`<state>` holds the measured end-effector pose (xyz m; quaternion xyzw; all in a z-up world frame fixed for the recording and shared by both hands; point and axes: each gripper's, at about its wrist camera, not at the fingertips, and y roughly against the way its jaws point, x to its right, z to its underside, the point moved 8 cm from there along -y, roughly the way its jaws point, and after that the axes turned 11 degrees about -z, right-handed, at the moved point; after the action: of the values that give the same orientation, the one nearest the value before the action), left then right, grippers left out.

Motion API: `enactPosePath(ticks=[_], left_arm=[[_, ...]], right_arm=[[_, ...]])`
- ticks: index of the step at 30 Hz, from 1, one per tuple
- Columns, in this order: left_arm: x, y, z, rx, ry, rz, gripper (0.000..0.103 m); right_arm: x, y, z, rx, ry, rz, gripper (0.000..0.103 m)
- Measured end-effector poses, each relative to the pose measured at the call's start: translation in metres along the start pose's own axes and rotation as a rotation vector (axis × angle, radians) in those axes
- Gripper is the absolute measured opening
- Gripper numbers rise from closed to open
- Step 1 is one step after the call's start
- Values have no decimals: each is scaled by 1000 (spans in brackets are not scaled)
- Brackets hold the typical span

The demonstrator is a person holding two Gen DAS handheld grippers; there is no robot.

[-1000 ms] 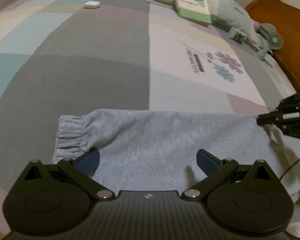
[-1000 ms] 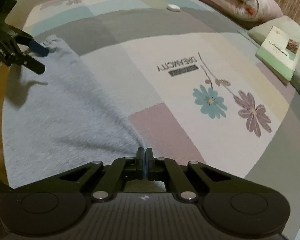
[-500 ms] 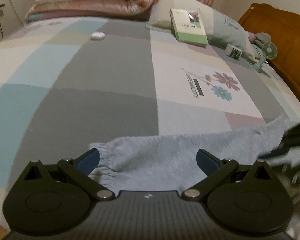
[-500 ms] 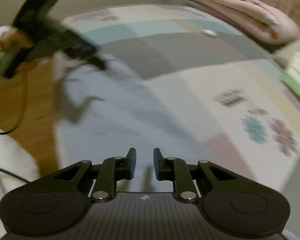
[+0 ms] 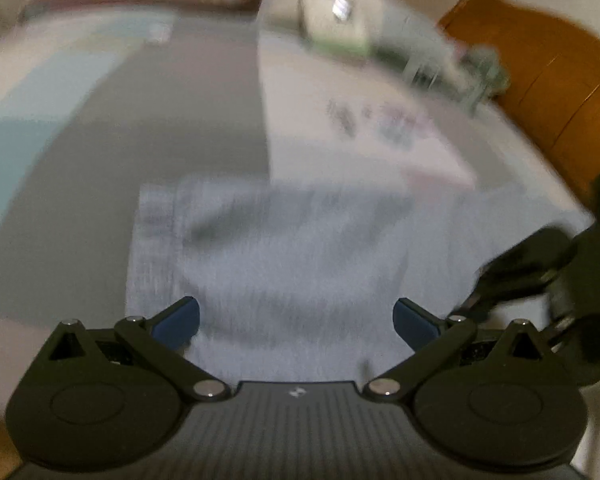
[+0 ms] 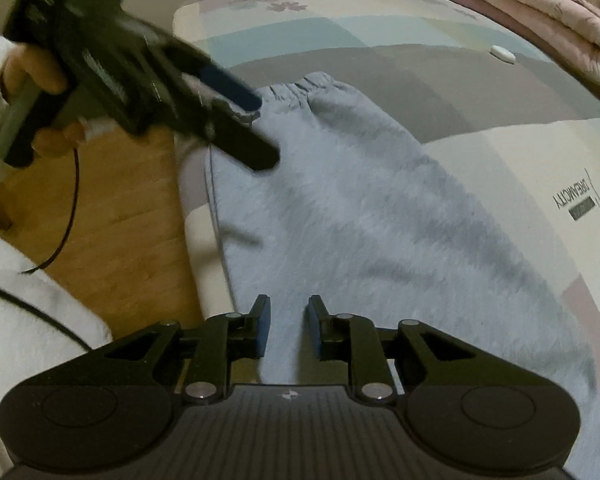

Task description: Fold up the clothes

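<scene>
Two grippers hang over pale blue-grey sweatpants (image 6: pixel 364 216) that lie flat near the edge of a patchwork bedspread (image 6: pixel 440 84), the gathered cuff (image 6: pixel 300 88) at the far end in the right wrist view. On the left, the left gripper (image 5: pixel 296 316) has its blue pads (image 5: pixel 178 320) spread wide above the cloth, holding nothing. Further right, the right gripper (image 6: pixel 286 326) has its jaws a little apart over the near end, empty.
</scene>
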<state>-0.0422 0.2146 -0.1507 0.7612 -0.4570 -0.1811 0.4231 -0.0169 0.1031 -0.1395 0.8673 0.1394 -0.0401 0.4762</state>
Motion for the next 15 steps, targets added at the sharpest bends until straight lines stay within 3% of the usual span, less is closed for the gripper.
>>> enactPosePath(ticks=[1,6,9,15], left_arm=[[-1,-4,6,-28,4,-9,102],[5,12,17,-22,-73,-4,102],[3,24,-1,42,-56,-2,102],[13,15,-50,173,-27,97,102]], right_arm=[[-1,1,2,-3,-2,5,24],[2,5,5,1,-19,14,25],[6,11,4,11,-29,31,26],[20,45,7,78,-72,99,33]])
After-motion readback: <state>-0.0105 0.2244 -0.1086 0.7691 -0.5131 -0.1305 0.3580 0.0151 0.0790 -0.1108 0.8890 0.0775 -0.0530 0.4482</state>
